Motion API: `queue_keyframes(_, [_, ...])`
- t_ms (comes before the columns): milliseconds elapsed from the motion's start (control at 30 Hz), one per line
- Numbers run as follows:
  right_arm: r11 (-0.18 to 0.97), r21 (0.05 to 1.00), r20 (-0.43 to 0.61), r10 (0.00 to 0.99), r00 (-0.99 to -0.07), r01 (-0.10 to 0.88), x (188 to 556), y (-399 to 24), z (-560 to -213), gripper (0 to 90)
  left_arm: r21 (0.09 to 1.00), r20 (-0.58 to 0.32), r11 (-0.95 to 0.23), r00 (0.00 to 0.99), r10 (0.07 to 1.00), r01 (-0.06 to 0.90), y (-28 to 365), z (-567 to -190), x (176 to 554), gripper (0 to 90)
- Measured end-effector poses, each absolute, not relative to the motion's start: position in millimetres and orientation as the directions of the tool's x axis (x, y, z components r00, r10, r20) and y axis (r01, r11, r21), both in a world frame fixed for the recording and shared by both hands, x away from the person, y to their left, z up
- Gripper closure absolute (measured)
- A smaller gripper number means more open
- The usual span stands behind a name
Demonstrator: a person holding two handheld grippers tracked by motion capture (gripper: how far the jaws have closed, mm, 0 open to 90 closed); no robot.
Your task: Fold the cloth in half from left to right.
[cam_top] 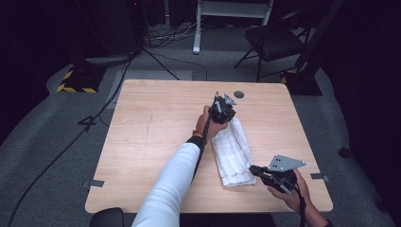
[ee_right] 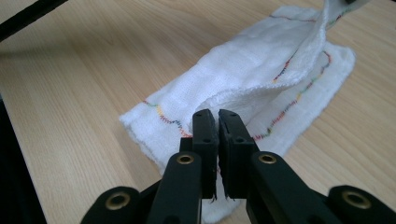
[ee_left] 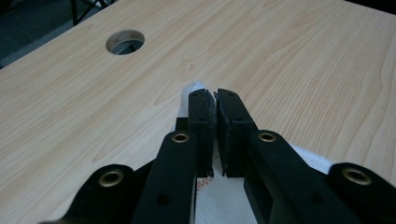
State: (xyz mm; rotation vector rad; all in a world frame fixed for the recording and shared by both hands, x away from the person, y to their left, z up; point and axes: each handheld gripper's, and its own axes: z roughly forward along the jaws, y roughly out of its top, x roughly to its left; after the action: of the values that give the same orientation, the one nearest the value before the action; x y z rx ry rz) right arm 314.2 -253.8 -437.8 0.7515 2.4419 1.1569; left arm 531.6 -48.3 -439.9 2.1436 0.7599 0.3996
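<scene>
white cloth (cam_top: 231, 149) lay folded lengthwise on the table (cam_top: 142, 142), right of centre, high view. left gripper (cam_top: 222, 109) sat at its far end, right gripper (cam_top: 257, 170) at the near corner. left gripper view: jaws clenched on a cloth tip. right gripper view: jaws clamped on the upper layer's edge. judged mid-fold; top layer lifted, not yet laid flat.

Left arm (cam_top: 172, 182), white-sleeved, reaches toward the table's far edge, its left gripper (cam_top: 222, 111) with jaws pressed together. Right hand (cam_top: 292, 194) sits by the near right corner, right gripper (cam_top: 259, 170) clamped too.
</scene>
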Motion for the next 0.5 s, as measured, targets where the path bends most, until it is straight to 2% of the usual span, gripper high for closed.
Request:
queue_keyframes(33, [0.523,0.785,-0.06,0.597,-0.8,0.332,314,-257,-439,82.4,0.778,0.032,-0.49,0.754,0.656,0.393,-54,-440,529,75.0])
queue_keyframes(67, [0.516,0.78,-0.044,0.607,-0.793,0.353,314,-260,-440,74.7,0.776,0.035,-0.493,0.752,0.658,0.394,-55,-440,527,67.9])
queue_keyframes(233, [0.511,0.765,-0.035,0.641,-0.767,0.392,315,-268,-446,55.4,0.767,0.016,-0.5,0.767,0.641,0.402,-52,-441,510,43.4])
queue_keyframes(400, [0.497,0.779,-0.04,0.647,-0.761,0.382,319,-270,-444,46.9,0.742,0.043,-0.567,0.82,0.571,0.356,-35,-440,481,30.4])
queue_keyframes(500, [0.491,0.783,-0.042,0.655,-0.755,0.383,325,-272,-445,43.8,0.732,0.031,-0.591,0.85,0.526,0.339,-21,-442,460,28.4])
